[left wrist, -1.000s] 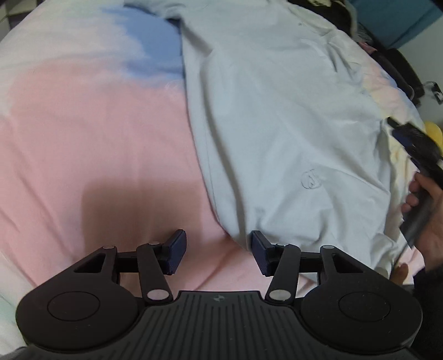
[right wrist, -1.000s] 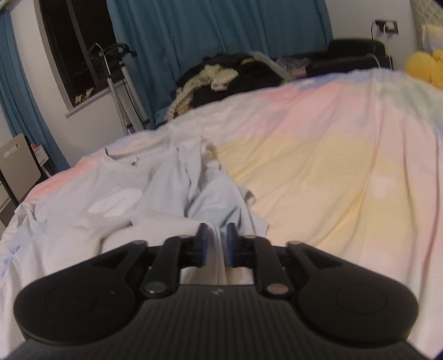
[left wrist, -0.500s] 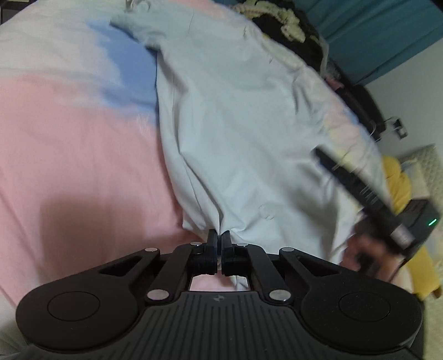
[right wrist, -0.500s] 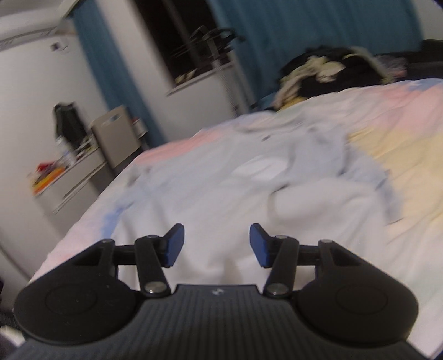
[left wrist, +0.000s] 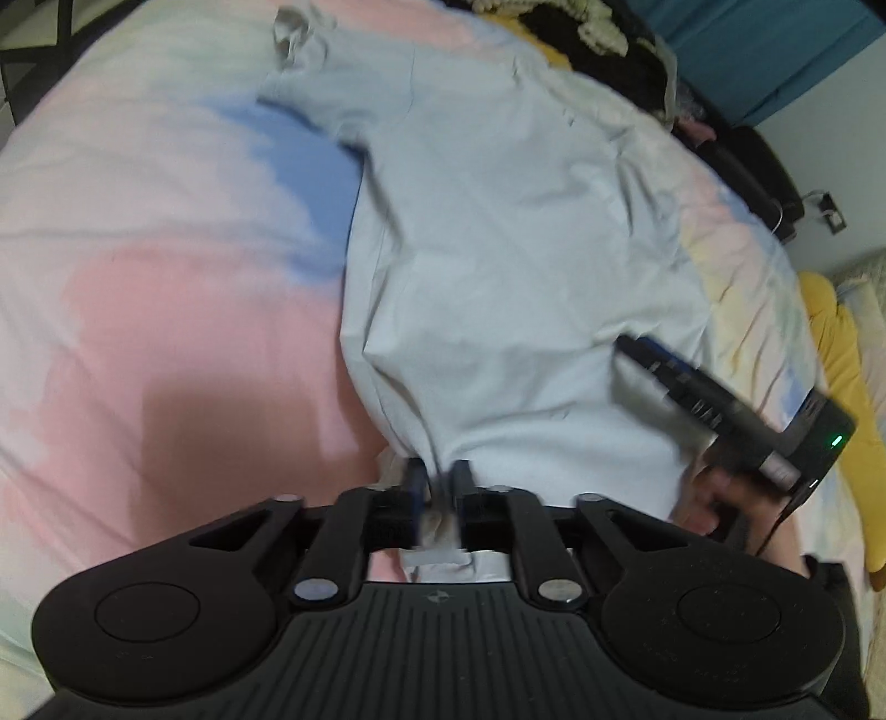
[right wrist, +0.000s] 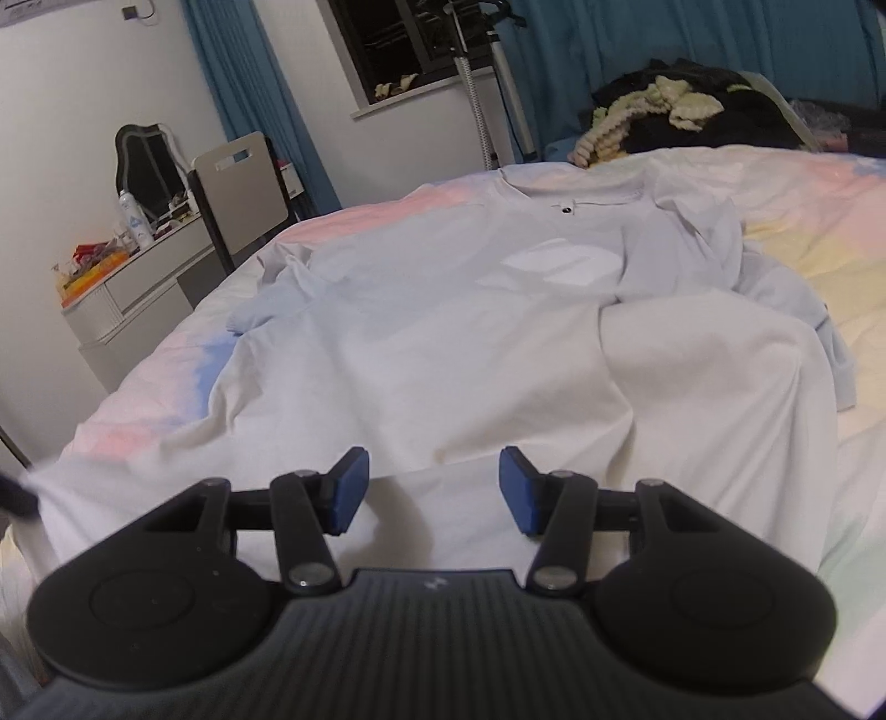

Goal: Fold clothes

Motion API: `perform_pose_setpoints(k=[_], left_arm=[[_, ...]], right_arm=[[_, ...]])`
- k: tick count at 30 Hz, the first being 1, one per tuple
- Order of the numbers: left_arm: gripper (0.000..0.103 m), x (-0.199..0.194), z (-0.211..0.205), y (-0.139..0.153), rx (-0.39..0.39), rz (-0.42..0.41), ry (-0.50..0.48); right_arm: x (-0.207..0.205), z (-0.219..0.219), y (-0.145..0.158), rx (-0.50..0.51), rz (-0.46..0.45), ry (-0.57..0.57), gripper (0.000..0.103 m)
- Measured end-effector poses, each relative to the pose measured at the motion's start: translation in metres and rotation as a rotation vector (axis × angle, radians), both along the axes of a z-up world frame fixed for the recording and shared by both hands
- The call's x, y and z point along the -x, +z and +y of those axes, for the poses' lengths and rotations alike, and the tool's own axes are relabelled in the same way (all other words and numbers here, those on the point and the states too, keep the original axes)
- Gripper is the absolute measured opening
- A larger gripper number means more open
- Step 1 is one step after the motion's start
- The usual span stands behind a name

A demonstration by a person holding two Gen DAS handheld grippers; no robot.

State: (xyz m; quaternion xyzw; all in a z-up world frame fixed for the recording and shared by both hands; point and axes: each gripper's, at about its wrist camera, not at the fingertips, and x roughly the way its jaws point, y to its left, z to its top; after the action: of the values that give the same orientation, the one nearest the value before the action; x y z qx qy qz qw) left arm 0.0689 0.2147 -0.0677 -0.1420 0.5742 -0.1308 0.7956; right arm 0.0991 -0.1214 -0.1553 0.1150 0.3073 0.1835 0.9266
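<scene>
Pinching pale T-shirt (left wrist: 498,266) hem between left jaws, right jaws gaping

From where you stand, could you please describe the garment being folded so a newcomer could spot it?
On the pastel patchwork bedspread lies a pale blue T-shirt, spread flat. Unlike the dark clothes pile behind it, it bears a white chest print.

White walls (right wrist: 83,99), teal curtains (right wrist: 664,33), dark window (right wrist: 398,33), grey dresser (right wrist: 138,288)
</scene>
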Motion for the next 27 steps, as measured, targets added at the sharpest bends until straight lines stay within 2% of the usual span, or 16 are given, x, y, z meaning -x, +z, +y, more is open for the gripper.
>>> perform_pose_setpoints(k=[1,3,8,11,14,15,16,17,18,24,27], left_arm=[[0.057,0.002,0.001,-0.005,-0.022,0.009,-0.006],[0.057,0.009,0.008,-0.009,-0.046,0.020,-0.033],[0.058,0.025,0.005,-0.014,-0.025,0.045,-0.126],[0.057,0.022,-0.015,-0.025,-0.028,0.081,-0.171],[0.056,0.011,-0.040,-0.038,-0.025,0.106,-0.169],[0.054,0.009,-0.050,-0.042,-0.049,0.102,-0.184],[0.037,0.008,-0.059,-0.046,-0.089,0.101,-0.210],[0.025,0.008,-0.065,-0.050,-0.125,0.109,-0.232],[0.009,0.008,-0.067,-0.052,-0.136,0.124,-0.240],[0.005,0.021,-0.041,-0.016,-0.122,0.171,-0.227],[0.005,0.035,-0.029,-0.019,-0.165,0.219,-0.213]], right_arm=[[0.001,0.000,0.000,-0.002,-0.004,-0.003,0.053],[0.003,0.000,0.002,-0.008,-0.010,-0.009,0.053],[0.001,-0.002,0.003,-0.024,-0.014,-0.028,0.053],[-0.001,-0.003,0.003,-0.024,-0.016,-0.032,0.053],[0.000,-0.006,0.004,-0.022,-0.023,-0.041,0.053],[0.000,-0.007,0.005,-0.022,-0.027,-0.045,0.053],[0.001,-0.009,0.005,-0.021,-0.028,-0.053,0.053],[0.001,-0.011,0.005,-0.019,-0.028,-0.061,0.053],[0.003,-0.013,0.005,-0.021,-0.028,-0.070,0.053],[0.007,-0.029,0.010,-0.039,-0.041,-0.128,0.053],[0.006,-0.031,0.011,-0.030,-0.052,-0.145,0.053]])
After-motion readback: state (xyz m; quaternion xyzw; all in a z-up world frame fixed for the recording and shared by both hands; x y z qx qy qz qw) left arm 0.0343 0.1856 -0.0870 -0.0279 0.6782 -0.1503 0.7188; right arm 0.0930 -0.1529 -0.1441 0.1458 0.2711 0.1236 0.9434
